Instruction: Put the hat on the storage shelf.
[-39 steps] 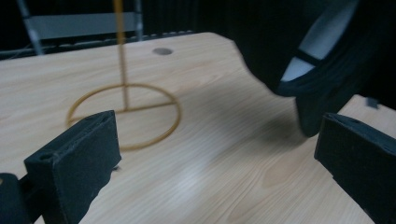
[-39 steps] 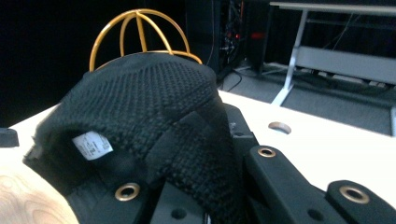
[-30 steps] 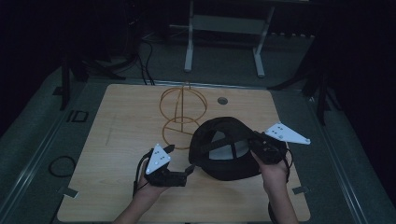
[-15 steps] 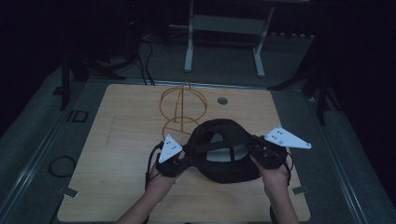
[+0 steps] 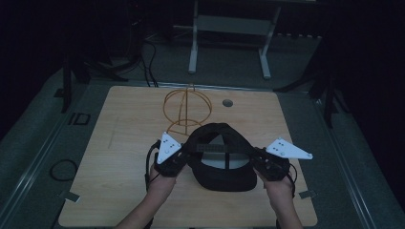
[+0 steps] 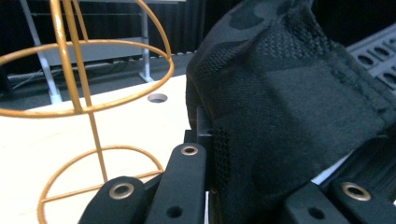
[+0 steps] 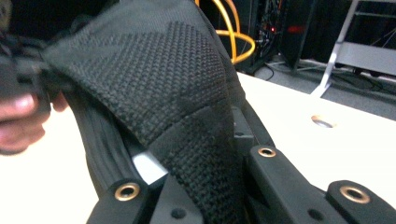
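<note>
A black knitted cap (image 5: 222,162) hangs just above the wooden table (image 5: 124,143), inside facing up, stretched between both grippers. My left gripper (image 5: 184,160) grips its left rim; its jaws have just been closing with the fabric between them, and in the left gripper view the cap (image 6: 289,107) bulges out of my left gripper (image 6: 233,186). My right gripper (image 5: 260,164) is shut on the right rim, and in the right gripper view a fold of the cap (image 7: 163,79) is pinched in my right gripper (image 7: 201,186). A gold wire hat stand (image 5: 187,107) stands upright just behind the cap.
A round hole (image 5: 228,102) sits in the tabletop to the right of the stand. Beyond the table's far edge stands a white frame (image 5: 229,28), with dark cables on the floor. The other hand (image 7: 18,116) appears at the left of the right gripper view.
My left gripper moved right and up from beside the cap to its left rim and closed on it. The cap now hangs spread between both grippers. The right gripper barely moved.
</note>
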